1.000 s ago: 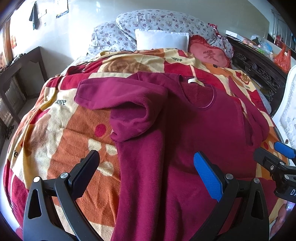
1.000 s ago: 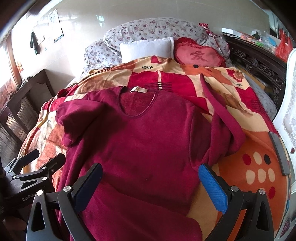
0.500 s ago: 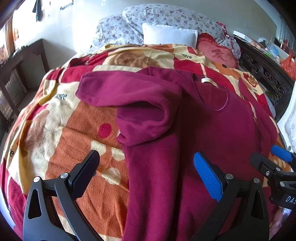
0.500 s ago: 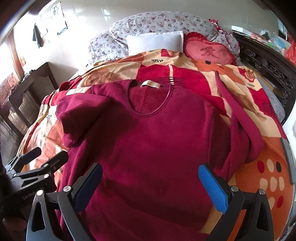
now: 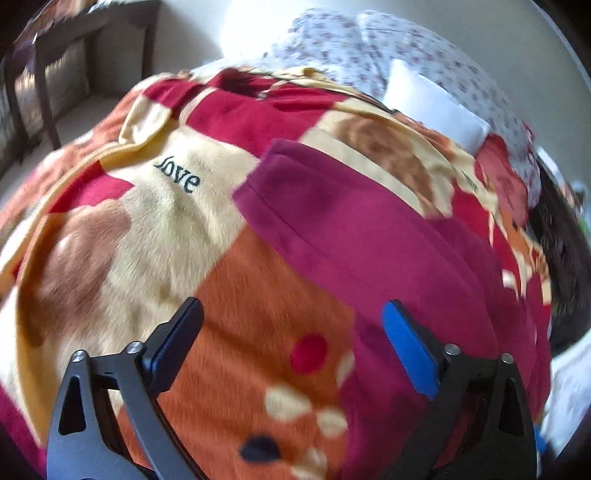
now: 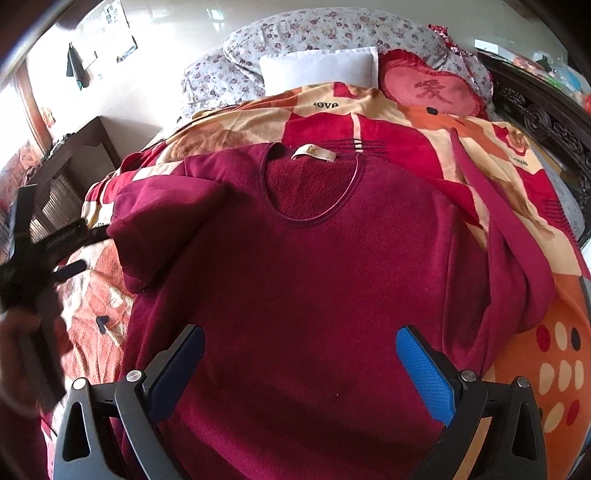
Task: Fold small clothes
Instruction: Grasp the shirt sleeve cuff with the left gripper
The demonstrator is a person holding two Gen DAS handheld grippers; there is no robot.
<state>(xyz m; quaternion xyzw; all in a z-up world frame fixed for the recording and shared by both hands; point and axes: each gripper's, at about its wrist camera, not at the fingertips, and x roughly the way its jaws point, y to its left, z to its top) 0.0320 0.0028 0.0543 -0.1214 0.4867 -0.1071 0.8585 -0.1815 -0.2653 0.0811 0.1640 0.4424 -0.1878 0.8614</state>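
A dark red fleece sweater (image 6: 317,280) lies flat on the bed, neck with a white label (image 6: 314,153) toward the pillows. Its left sleeve (image 5: 332,221) is folded across, cuff pointing left; its right sleeve (image 6: 495,206) stretches up over the blanket. My left gripper (image 5: 291,343) is open and empty, low over the blanket just left of the folded sleeve; it shows blurred at the left edge of the right wrist view (image 6: 55,258). My right gripper (image 6: 299,365) is open and empty above the sweater's lower body.
A red, orange and cream patterned blanket (image 5: 147,229) covers the bed. Floral pillows (image 6: 325,33), a white pillow (image 6: 317,66) and a red heart cushion (image 6: 432,92) lie at the head. A dark wooden table (image 6: 74,155) stands left, a carved dark bed frame (image 6: 546,122) right.
My left gripper has swung left and moved closer to the folded sleeve's cuff, blurring its view. My right gripper has moved forward over the sweater's body. Both stay open.
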